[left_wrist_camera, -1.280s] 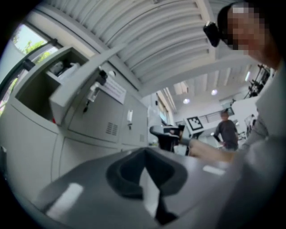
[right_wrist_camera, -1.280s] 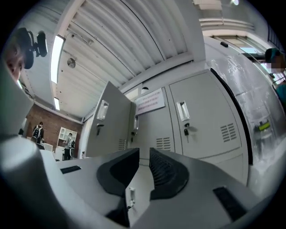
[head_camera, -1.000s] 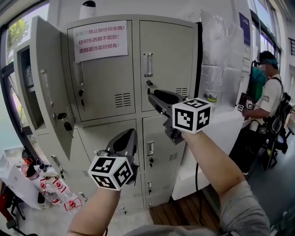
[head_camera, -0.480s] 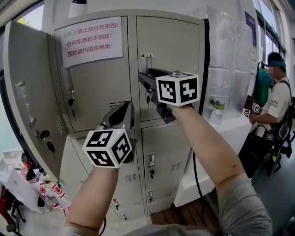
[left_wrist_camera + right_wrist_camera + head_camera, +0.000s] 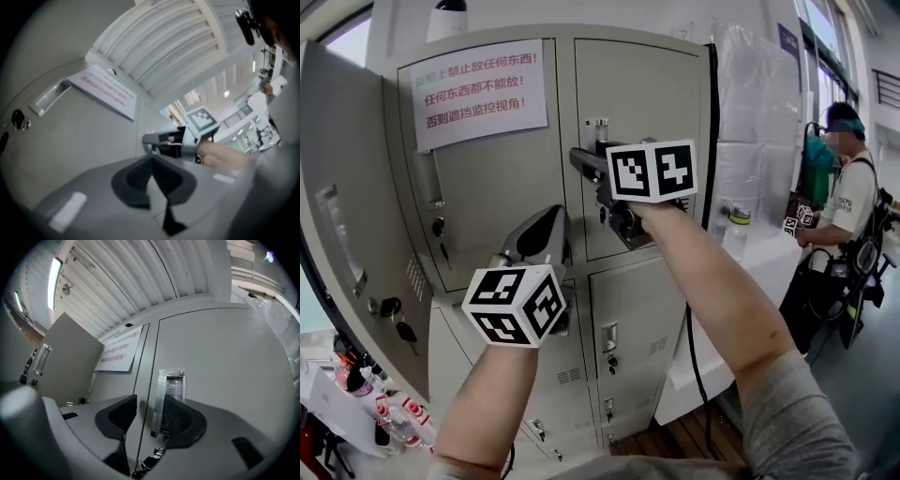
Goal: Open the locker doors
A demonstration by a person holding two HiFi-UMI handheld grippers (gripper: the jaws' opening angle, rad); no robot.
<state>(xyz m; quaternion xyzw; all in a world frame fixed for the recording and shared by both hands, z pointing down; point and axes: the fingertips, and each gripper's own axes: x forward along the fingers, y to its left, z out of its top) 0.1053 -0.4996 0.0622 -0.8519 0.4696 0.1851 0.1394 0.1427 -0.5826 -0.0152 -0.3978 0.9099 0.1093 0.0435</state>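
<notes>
I hold my right gripper (image 5: 150,420) up at the top-right locker door (image 5: 666,103), which is closed flat in the face of the grey locker (image 5: 637,309). Its jaws have just been opening and now stand well apart. Between them stands the door's chrome handle (image 5: 168,399). The handle is a narrow bar set upright, its long axis running straight up and down. It sits close to the door's left edge, just beside the seam with the neighbouring door. The bar lies nearer my right pad (image 5: 185,420) than my left. From this angle I cannot tell whether that pad touches it, but nothing is clamped. A lock with a key (image 5: 150,464) sits just below the handle.

My left gripper (image 5: 151,168) hangs lower and to the left, in front of the middle row of doors. It is tilted upward, and its pads seem to meet at the tips with nothing between them.

The top-left door (image 5: 502,216) is closed and carries a paper notice (image 5: 478,94). Further left, another door (image 5: 347,216) stands swung out toward me, with keys (image 5: 394,314) dangling from its lock.
</notes>
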